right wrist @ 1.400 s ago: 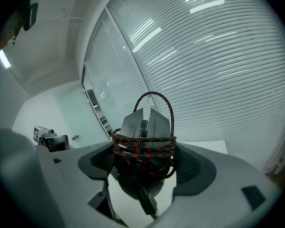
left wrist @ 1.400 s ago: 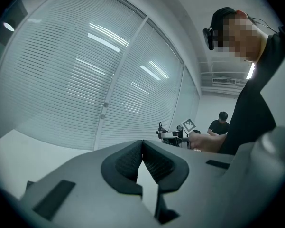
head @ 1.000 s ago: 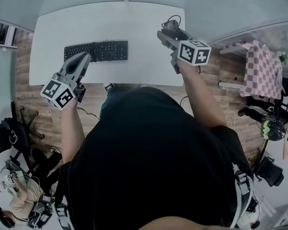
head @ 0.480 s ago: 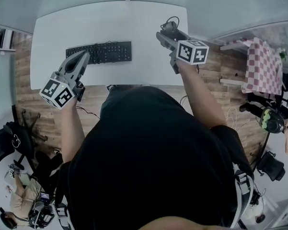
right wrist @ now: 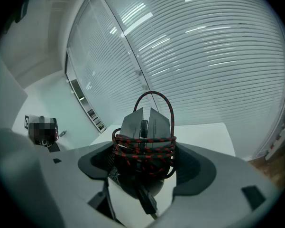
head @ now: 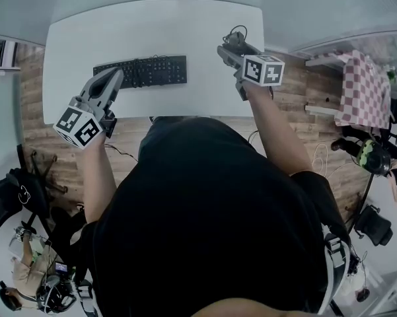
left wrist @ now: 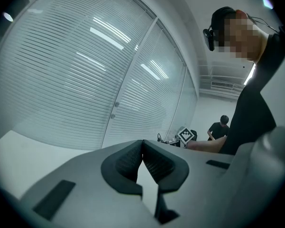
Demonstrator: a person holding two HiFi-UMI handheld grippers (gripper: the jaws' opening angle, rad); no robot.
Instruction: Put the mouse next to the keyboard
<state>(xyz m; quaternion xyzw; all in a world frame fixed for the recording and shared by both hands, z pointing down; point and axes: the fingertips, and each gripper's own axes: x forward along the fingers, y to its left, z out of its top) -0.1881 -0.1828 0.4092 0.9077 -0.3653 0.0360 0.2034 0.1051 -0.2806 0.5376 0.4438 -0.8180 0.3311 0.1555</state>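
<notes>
Showing the mouse (right wrist: 145,123) clamped between the two jaws of the right hand-held gripper (head: 232,45), its red-and-black braided cable (right wrist: 144,148) wound round the body in several turns, with one loop standing above it. The buttons and scroll wheel face the gripper camera. The white bench (head: 152,25) shows below and beyond the mouse, so it appears to be carried clear of the surface, though its height cannot be read.

In the head view the mouse is over the right part of the bench, near its right edge. The keyboard (head: 141,71) lies to the left of it, well apart, with bare bench between the two. The keyboard's long axis runs left to right across the bench, roughly parallel to the front edge. Its right short end is the end turned toward the mouse.

The left hand-held gripper (head: 111,81) hovers at the front-left corner of the keyboard. Its jaws are brought together at the tips with nothing between them.

Judged from this layout, the coming move turns on a leftward carry by the right arm. That arm alone holds the load, and it is on the side of the keyboard's free right end. The mouse has to be set down just beside that end, on the bare bench, before the jaws part.
</notes>
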